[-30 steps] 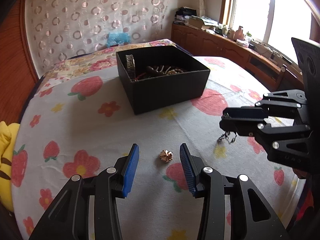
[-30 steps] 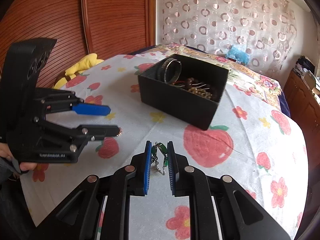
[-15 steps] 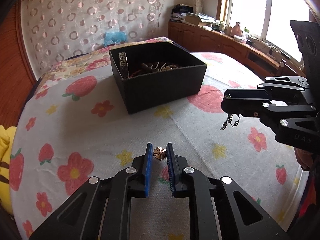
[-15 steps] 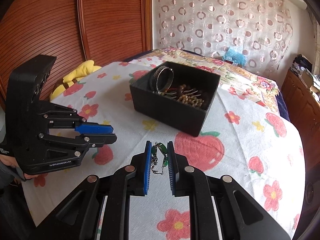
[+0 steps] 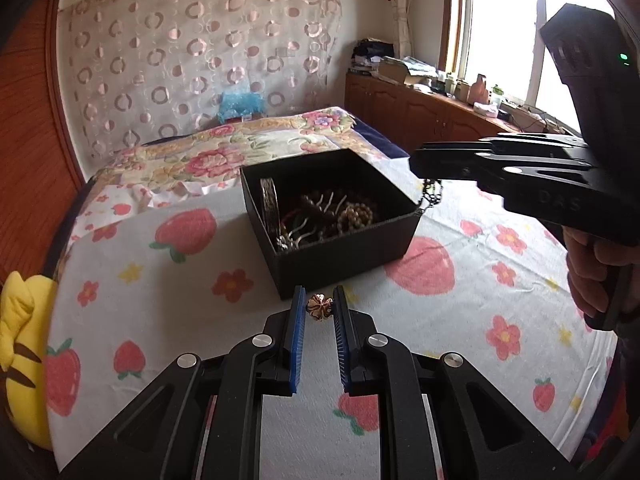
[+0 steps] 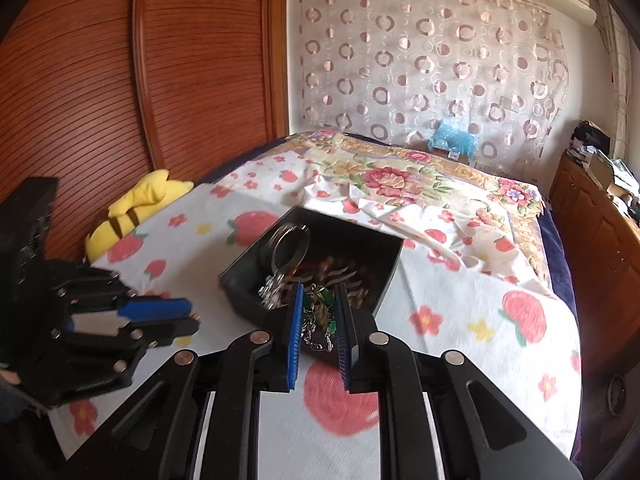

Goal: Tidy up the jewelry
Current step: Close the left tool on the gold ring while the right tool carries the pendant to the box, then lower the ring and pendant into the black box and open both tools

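A black open box (image 5: 352, 248) (image 6: 240, 284) holding bangles, beads and hairpins stands mid-bed on the strawberry-print sheet. My left gripper (image 5: 319, 308) is shut on a small gold flower-shaped piece (image 5: 319, 307), held above the sheet just in front of the box. My right gripper (image 6: 318, 308) is shut on a green-stoned chain piece (image 6: 320, 312) whose chain hangs down between the pads. In the left wrist view that right gripper (image 5: 424, 168) hovers at the box's far right corner, with the dark chain (image 5: 430, 196) dangling beside the rim. The left gripper (image 6: 192, 318) shows at the left of the right wrist view.
A yellow striped plush toy (image 5: 20, 344) (image 6: 136, 204) lies at the bed's left edge by the wooden wardrobe (image 6: 140, 80). A floral quilt (image 5: 224, 156) covers the bed's far end. A wooden cabinet (image 5: 420, 116) with clutter runs under the window on the right.
My left gripper closed on the gold flower piece and lifted it off the sheet toward the box. My right gripper carried the chain up to the box's edge.
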Demonstrator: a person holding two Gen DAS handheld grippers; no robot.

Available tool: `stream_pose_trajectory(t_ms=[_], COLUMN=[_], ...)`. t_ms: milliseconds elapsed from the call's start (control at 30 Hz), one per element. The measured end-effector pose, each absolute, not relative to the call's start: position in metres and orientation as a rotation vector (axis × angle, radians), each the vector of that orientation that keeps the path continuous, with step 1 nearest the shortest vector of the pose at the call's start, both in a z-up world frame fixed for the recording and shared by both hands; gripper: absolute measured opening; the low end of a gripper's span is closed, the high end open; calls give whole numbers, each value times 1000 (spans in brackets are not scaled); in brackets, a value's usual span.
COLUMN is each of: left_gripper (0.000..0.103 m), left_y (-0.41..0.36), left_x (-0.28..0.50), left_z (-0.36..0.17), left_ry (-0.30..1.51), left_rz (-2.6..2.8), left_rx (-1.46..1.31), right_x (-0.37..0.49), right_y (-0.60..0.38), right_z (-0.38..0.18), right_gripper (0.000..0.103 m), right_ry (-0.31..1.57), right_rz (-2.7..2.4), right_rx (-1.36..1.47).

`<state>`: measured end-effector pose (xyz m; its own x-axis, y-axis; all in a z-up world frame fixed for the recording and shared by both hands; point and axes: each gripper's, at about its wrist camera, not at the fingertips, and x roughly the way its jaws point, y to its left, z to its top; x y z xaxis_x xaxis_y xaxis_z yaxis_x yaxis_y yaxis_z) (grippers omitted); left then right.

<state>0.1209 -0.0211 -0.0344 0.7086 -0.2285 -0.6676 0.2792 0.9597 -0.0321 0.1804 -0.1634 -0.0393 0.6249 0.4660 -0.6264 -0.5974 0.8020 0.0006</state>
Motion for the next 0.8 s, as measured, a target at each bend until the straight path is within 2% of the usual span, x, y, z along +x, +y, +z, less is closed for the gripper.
stream_pose_trajectory(t_ms=[367,433,467,800], left_gripper=[13,13,13,13], left_y=[-24,-25,-25,-23], left_x=[142,145,148,171], left_z=[-16,-14,-14,-4], left_ry=[696,695,694,677], left_rz=[-271,-269,-267,-242], left_rx=[84,84,83,67], right_x=[225,226,225,215], right_y=[-159,-161,-161,-182], right_z=[-43,-43,-44,-54], right_gripper=[19,35,39,39], right_ry=[695,691,686,685], right_rz=[591,583,579,546], right_rx=[-150,-148,-146,-137])
